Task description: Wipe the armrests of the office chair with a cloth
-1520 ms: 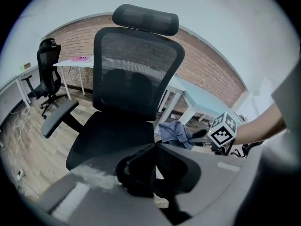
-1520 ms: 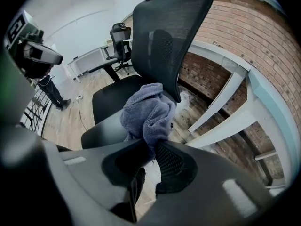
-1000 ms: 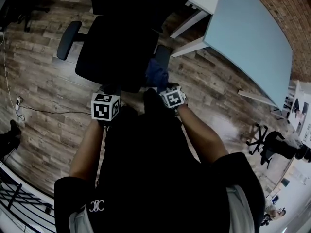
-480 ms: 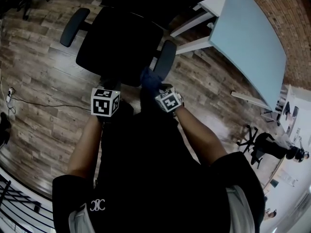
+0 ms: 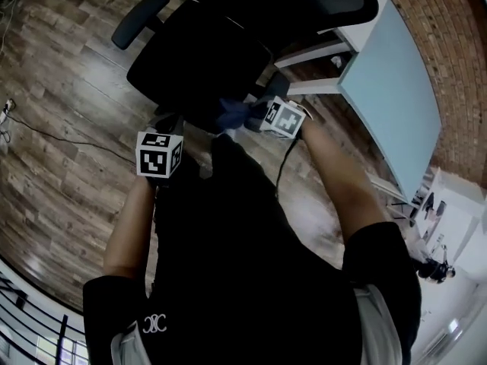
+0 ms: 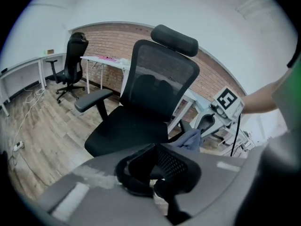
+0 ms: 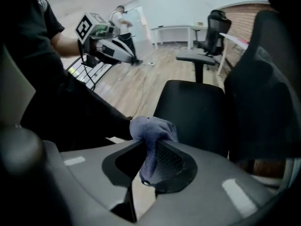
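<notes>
The left gripper hovers before the black office chair, its jaws together on nothing, pointing toward the seat's front edge. One armrest juts out to the left above the wooden floor. The blue cloth is bunched at the seat's right front corner, just beside the other armrest; I cannot tell whether they touch. The right gripper is clamped on the cloth. A pale bench stands to the right of the chair.
</notes>
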A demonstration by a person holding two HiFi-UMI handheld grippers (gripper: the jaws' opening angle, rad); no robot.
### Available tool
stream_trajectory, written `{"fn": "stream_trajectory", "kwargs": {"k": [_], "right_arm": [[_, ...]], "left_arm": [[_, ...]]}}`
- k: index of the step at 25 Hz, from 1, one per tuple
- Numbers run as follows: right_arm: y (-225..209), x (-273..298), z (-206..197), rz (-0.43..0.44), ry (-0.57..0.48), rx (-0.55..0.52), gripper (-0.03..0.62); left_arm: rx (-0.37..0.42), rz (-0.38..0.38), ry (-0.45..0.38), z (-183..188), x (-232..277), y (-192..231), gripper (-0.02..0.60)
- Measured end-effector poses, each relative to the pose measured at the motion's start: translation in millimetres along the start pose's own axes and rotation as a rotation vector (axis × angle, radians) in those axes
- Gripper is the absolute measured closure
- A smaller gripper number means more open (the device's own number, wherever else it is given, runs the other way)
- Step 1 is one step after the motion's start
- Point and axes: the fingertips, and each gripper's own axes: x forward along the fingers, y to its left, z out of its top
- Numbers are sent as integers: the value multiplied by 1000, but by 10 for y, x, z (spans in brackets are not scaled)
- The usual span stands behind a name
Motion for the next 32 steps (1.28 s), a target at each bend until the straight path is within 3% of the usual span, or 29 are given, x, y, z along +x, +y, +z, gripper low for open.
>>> {"fn": "stream_trajectory", "kwargs": {"k": [3, 8, 13, 17, 23, 27, 29, 32], "right_arm": [[-199, -155, 76, 138, 140, -180, 522], [-528, -199, 163, 330, 367, -370, 523], [-877, 55, 314, 488, 463, -554, 523], [-861, 261, 68, 583, 553, -668, 523], [-906, 622, -363, 760, 729, -736, 525], [-1067, 832, -650, 827, 881, -755, 525], [-1116, 872, -821, 859, 951, -741, 525], [-1045, 913, -1002, 928, 977, -692, 525]], "left_arm": [[-49, 43, -21, -12, -60, 66, 575], [-136, 100, -33, -194, -51, 47, 575], [-207, 173, -27, -249, 175, 112, 575], [-271, 210, -33, -378, 263, -32, 575], [-321, 279, 19, -616, 399, 30, 575], [-365, 315, 57, -766, 465, 52, 575], [-395, 323, 69, -832, 510, 18, 575], [-423, 320, 82, -902, 572, -19, 575]]}}
